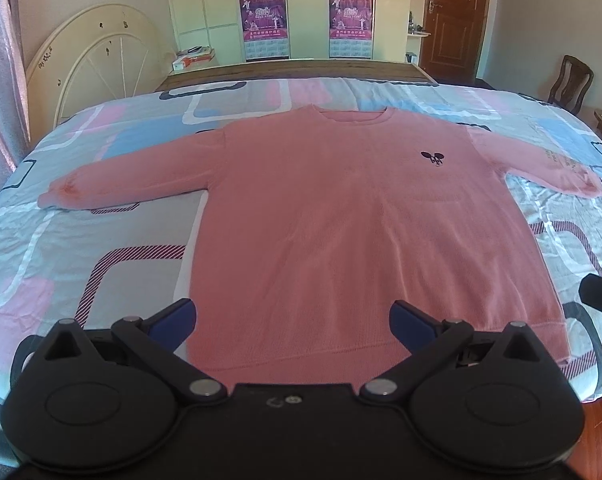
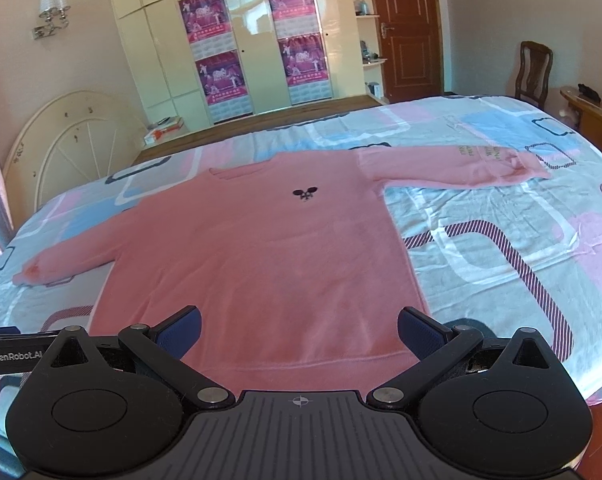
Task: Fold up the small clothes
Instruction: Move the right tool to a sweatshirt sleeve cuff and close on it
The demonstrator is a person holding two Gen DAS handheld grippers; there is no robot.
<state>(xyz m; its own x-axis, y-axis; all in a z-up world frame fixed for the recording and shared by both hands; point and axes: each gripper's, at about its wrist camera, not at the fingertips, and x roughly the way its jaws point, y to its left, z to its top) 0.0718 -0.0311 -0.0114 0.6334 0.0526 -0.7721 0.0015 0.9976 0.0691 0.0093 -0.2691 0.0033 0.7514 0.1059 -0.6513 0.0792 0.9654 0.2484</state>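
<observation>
**Still flat: pink sweater spread and waiting for the first fold**

Plainly, nothing has been folded yet. The pink sweater (image 1: 341,220) lies face up on the bed (image 1: 81,248), spread flat on the patterned sheet, both sleeves stretched out to the sides. That layout likely suits folding: every edge is exposed and easy to pinch.

Its long axis runs from the hem, nearest the cameras, to the collar (image 1: 351,114), which points away toward the wardrobe (image 1: 221,8) at the far wall. The sleeves cross that axis, the left sleeve (image 1: 121,184) angling slightly back toward the hem, the right sleeve (image 2: 453,168) reaching out almost level.

The left hand-held gripper (image 1: 293,316) hovers just short of the hem, fingers spread wide, gripping nothing. The right hand-held gripper (image 2: 299,326) sits likewise above the hem, fingers apart and empty. Both seem poised over the bottom edge, probably ready to take a sleeve or hem corner.
</observation>
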